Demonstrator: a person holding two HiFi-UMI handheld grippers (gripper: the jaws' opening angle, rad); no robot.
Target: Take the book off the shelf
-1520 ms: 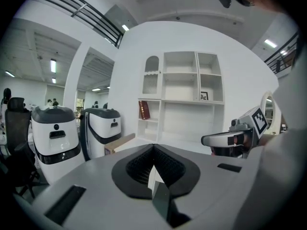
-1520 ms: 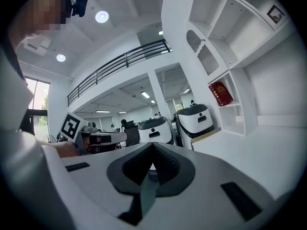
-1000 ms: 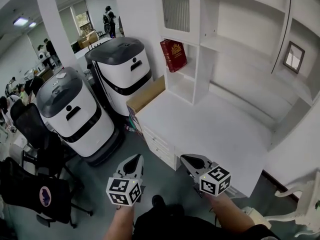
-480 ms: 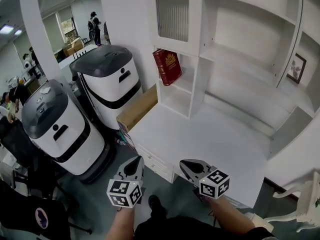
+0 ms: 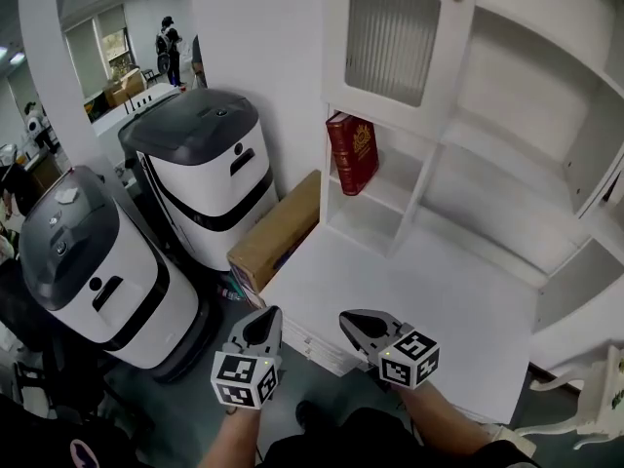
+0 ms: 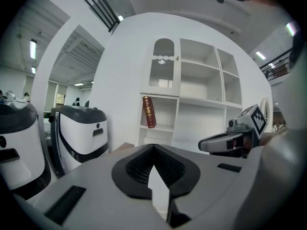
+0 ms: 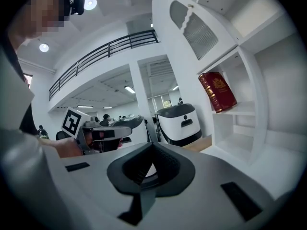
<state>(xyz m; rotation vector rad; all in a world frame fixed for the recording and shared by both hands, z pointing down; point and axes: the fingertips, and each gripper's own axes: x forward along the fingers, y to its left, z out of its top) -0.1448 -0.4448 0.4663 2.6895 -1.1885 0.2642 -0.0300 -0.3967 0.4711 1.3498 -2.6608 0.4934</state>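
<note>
The left gripper (image 5: pixel 261 320) and right gripper (image 5: pixel 355 322) hover side by side at the white bench's (image 5: pixel 429 305) near edge, jaws closed and empty. A cardboard box (image 5: pixel 278 234) and two white machines (image 5: pixel 203 178) stand to the left. The red book (image 5: pixel 353 152) stands on the shelf (image 5: pixel 382 195), well beyond the jaws.

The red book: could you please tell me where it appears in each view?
Head view: red book, upper centre, leaning on the shelf.
Left gripper view: book, centre, slightly left, small.
Right gripper view: book, upper right, tilted.
Shared landmark: the ribbed cabinet door directly above it.
</note>
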